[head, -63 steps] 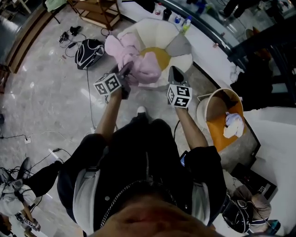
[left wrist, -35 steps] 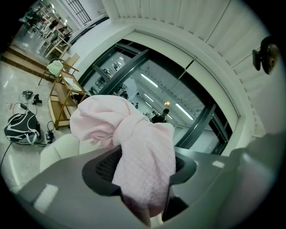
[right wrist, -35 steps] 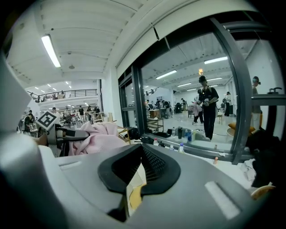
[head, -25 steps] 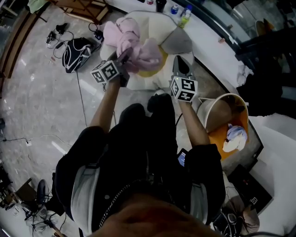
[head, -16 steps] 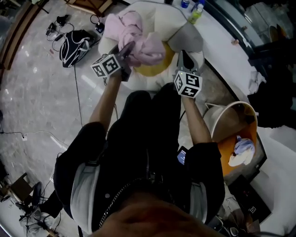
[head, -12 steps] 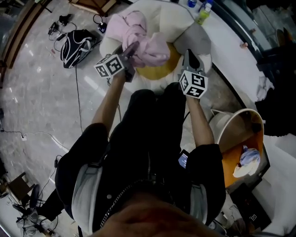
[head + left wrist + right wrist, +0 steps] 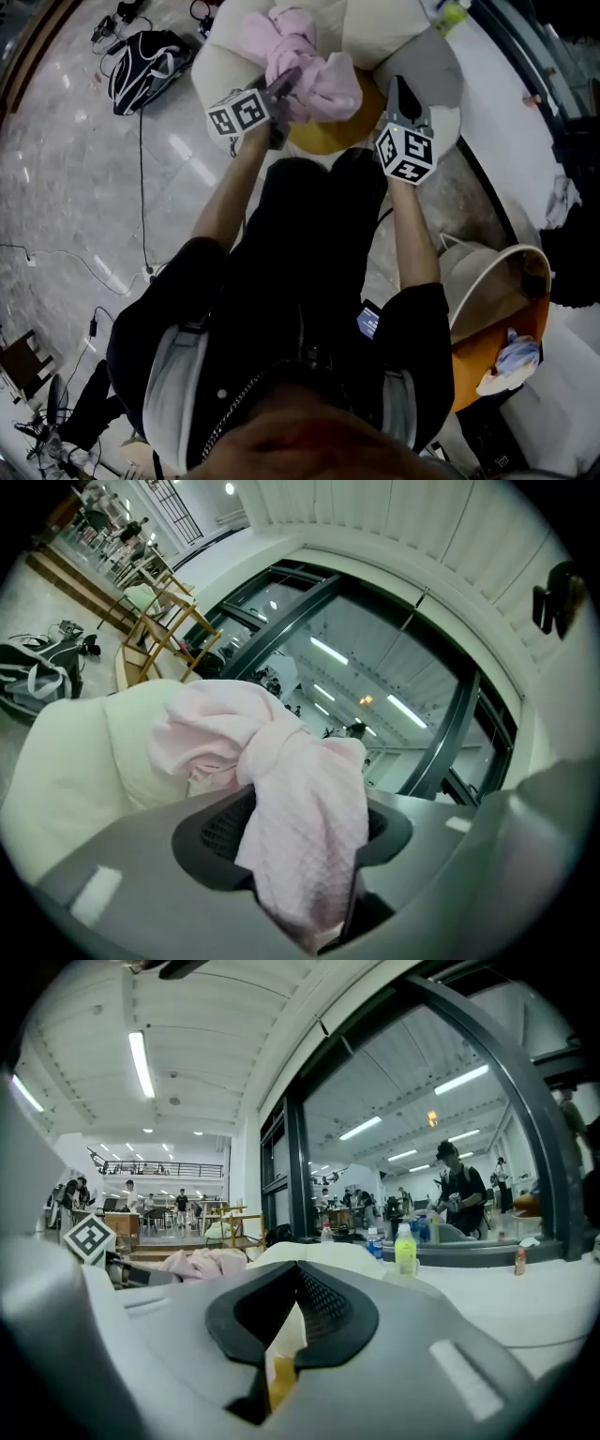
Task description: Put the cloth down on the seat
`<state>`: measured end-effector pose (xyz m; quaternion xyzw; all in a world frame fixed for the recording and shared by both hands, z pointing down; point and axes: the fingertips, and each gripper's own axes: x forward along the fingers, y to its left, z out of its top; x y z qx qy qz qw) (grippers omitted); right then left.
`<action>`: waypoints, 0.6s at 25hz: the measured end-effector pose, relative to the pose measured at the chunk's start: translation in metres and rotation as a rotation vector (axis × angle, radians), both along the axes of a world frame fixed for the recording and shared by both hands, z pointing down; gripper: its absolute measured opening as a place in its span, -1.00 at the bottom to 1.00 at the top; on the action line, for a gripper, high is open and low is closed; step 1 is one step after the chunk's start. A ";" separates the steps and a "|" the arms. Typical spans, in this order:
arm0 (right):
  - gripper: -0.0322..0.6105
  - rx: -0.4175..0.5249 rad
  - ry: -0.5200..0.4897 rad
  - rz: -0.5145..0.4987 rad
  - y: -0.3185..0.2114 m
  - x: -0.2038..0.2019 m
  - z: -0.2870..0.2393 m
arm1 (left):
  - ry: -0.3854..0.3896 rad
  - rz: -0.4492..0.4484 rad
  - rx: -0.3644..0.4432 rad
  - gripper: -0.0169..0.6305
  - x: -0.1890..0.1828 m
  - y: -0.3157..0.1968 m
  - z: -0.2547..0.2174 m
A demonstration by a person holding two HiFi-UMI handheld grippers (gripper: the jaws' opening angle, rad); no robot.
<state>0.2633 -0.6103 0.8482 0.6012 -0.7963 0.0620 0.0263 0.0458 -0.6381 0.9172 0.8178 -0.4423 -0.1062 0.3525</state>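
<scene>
A crumpled pink cloth (image 7: 309, 70) hangs over the cream armchair (image 7: 220, 66), above its yellow seat cushion (image 7: 328, 139). My left gripper (image 7: 289, 82) is shut on the cloth. In the left gripper view the cloth (image 7: 281, 789) fills the gap between the jaws and bunches up beyond them, with the chair's back (image 7: 84, 761) behind it. My right gripper (image 7: 398, 89) is shut on nothing, to the right of the cloth and over the chair's front edge. In the right gripper view its jaws (image 7: 298, 1267) meet, and the cloth (image 7: 202, 1262) shows at the left.
A grey cushion (image 7: 431, 66) leans in the armchair's right side. A black bag (image 7: 141, 67) and cables lie on the floor at the left. A round chair with an orange seat (image 7: 473, 375) stands at the right. Bottles (image 7: 404, 1246) stand on the white ledge behind.
Both grippers have come down toward the armchair, and the left one has kept hold of the pink cloth. The chair now sits closer under them, and the person is bent further over it.
</scene>
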 end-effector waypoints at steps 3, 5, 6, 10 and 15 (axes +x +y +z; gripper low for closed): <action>-0.89 0.030 0.000 0.003 -0.007 0.004 0.014 | -0.011 0.001 -0.043 -0.15 0.004 -0.007 0.051; -0.89 0.038 0.019 0.000 -0.011 0.005 0.024 | -0.007 -0.002 -0.067 -0.15 0.006 -0.010 0.082; -0.89 0.039 0.029 -0.002 -0.012 0.005 0.030 | -0.003 -0.005 -0.077 -0.15 0.006 -0.011 0.096; -0.89 0.032 0.024 -0.011 -0.018 0.001 0.051 | -0.009 -0.012 -0.118 -0.15 0.013 -0.022 0.140; -0.89 0.034 0.014 -0.042 -0.015 -0.014 0.068 | -0.049 0.006 -0.223 -0.12 0.027 -0.035 0.201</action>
